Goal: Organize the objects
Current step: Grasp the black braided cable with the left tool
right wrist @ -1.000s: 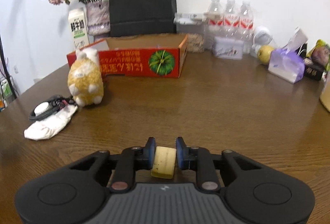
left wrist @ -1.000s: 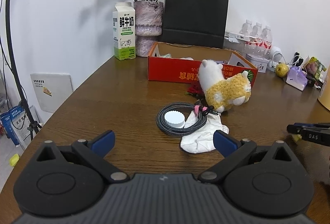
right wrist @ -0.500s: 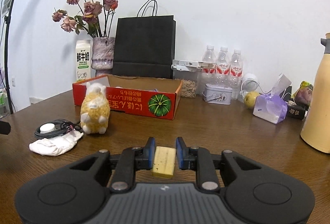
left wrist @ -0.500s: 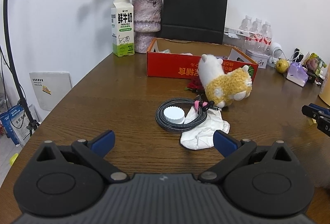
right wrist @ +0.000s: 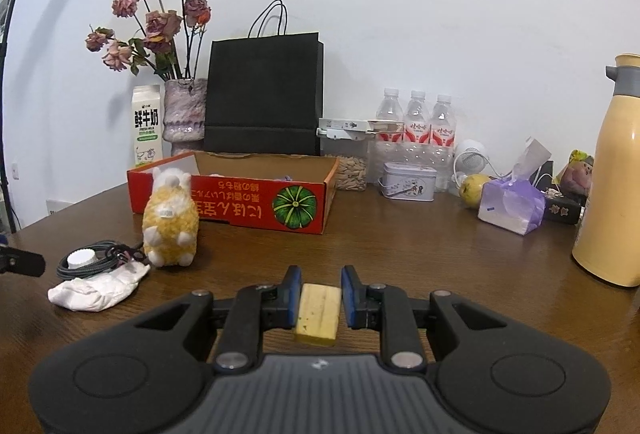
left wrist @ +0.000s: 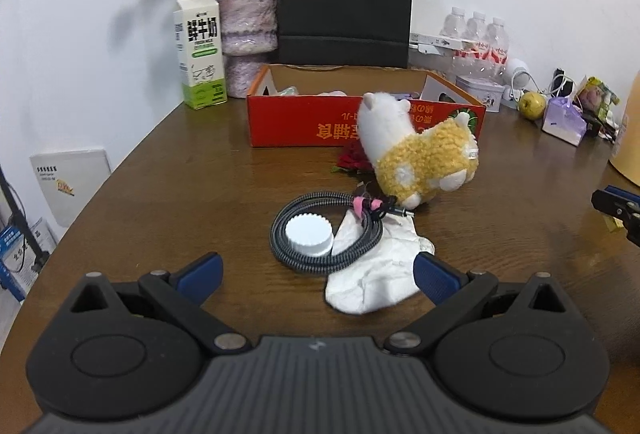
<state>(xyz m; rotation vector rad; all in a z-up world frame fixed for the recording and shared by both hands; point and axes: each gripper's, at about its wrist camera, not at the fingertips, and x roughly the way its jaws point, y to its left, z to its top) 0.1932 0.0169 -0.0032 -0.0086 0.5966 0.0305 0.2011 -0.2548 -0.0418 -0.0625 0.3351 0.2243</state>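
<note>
Red cardboard box (right wrist: 256,200) is sitting open on the table (right wrist: 400,246), holding a few pale items too hidden to identify. Vase (right wrist: 185,114) is holding dried roses (right wrist: 160,26). Right gripper (right wrist: 319,294) is clamping a yellow block (right wrist: 318,308); left gripper (left wrist: 316,274) is standing spread wide, holding nothing.

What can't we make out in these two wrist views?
- Open red cardboard box: contents mostly hidden by its front wall, both views.
- Dark red item: half hidden behind the white-and-yellow plush alpaca, left view.
- Right gripper: cut off by the frame edge, left view.
</note>
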